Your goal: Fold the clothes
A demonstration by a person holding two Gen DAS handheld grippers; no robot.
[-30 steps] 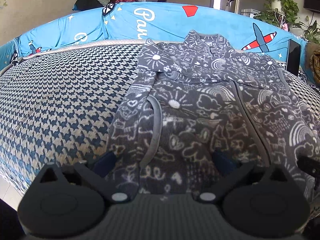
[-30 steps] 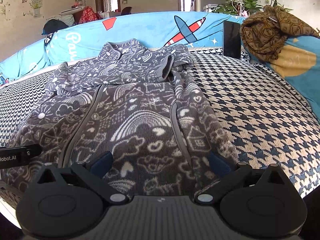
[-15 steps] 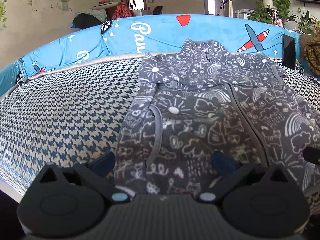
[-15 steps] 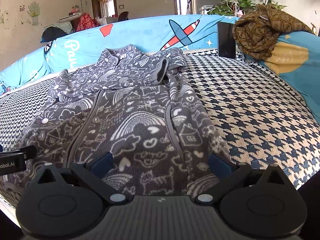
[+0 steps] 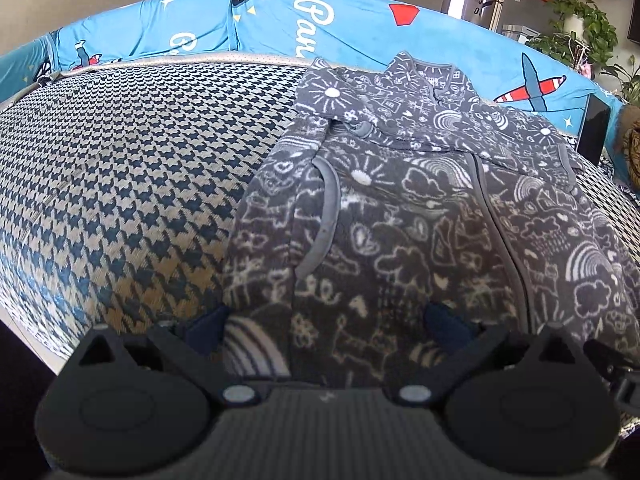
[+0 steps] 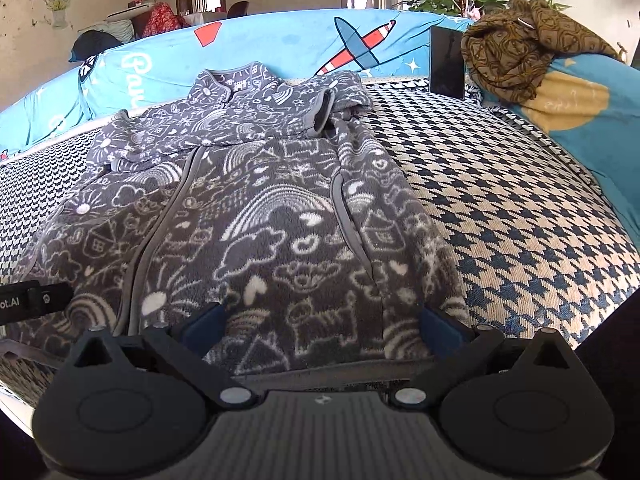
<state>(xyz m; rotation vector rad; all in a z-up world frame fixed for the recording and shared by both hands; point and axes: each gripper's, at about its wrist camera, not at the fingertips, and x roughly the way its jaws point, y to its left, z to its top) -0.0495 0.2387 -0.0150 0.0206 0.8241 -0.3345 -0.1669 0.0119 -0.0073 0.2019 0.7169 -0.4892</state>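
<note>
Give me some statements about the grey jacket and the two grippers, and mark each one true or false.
1. The grey printed jacket lies on a houndstooth surface. True.
2. Both sleeves are spread out flat to the sides. False: they are folded across the chest.
3. The jaws of the left gripper stand wide apart. True.
4. The right gripper is shut on the hem. False: its jaws are open, at the hem.
5. A brown patterned cloth lies on the jacket. False: it sits apart, on the blue cushion.
</note>
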